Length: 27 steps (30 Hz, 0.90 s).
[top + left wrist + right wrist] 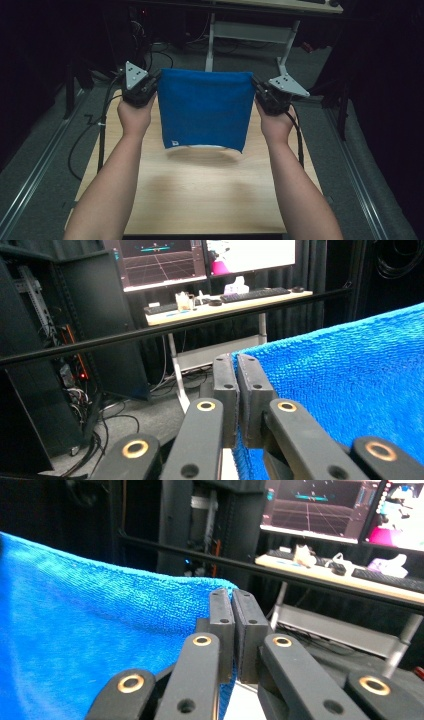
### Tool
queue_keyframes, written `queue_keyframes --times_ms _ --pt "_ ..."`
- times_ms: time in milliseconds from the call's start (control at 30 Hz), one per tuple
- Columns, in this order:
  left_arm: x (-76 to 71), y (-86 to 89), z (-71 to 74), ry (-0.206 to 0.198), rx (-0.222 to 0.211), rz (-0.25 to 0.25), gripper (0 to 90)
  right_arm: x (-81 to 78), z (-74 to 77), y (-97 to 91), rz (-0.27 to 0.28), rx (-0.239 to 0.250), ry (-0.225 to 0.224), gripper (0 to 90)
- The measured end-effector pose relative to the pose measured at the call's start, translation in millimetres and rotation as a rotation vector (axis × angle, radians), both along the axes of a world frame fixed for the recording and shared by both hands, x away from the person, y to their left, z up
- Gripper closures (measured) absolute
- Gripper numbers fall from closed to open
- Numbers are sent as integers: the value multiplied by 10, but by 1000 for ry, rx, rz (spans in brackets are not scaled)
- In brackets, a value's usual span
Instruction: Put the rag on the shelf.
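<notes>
High view showed the wooden table (pixel 200 200) beneath; a blue towel (pixel 205 107) hung stretched above it, lower hem just clear of the wood; left gripper (pixel 152 87) and right gripper (pixel 260 92) each pinched a top corner, jaws pressed together; mid-carry, I judged; next, lower it flat, evenly, before letting go.

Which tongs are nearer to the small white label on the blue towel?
Left. The label sits at the blue towel's lower left corner, below the left tongs; the right tongs grip the opposite top corner.
</notes>
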<state>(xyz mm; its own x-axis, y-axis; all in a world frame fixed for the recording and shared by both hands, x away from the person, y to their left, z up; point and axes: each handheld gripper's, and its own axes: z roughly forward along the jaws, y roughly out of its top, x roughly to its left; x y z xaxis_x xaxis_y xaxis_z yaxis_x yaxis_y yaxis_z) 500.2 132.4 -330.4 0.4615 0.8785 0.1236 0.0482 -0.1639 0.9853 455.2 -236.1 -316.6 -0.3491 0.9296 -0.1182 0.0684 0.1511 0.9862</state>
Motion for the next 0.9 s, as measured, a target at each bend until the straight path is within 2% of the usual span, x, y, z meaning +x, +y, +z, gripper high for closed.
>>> queue_keyframes --times_ms 67,200,333,400,500,633,700,833,900 --pt "38 -46 -22 14 24 -5 879 75 -25 -20 -20 -12 13 885" --pt "81 -117 -58 25 40 -22 879 221 -67 -100 -57 -29 45 885" --pt "135 -152 -119 51 46 -20 878 290 -114 -125 -69 -57 63 886" --pt "172 -164 -166 68 62 -17 878 312 -145 -118 -72 -64 73 885" --pt "237 -169 -265 105 89 -14 878 351 -205 -110 -72 -75 92 885" --pt "308 -162 -405 159 96 -20 878 413 -326 -93 -68 -91 127 885" --pt "348 -166 -508 208 106 -31 878 442 -408 -86 -64 -103 153 885" --pt "384 -155 -700 273 106 -62 878 484 -597 -108 -63 -107 204 886" --pt "378 -172 -777 282 122 -70 878 494 -677 -116 -68 -107 225 885"
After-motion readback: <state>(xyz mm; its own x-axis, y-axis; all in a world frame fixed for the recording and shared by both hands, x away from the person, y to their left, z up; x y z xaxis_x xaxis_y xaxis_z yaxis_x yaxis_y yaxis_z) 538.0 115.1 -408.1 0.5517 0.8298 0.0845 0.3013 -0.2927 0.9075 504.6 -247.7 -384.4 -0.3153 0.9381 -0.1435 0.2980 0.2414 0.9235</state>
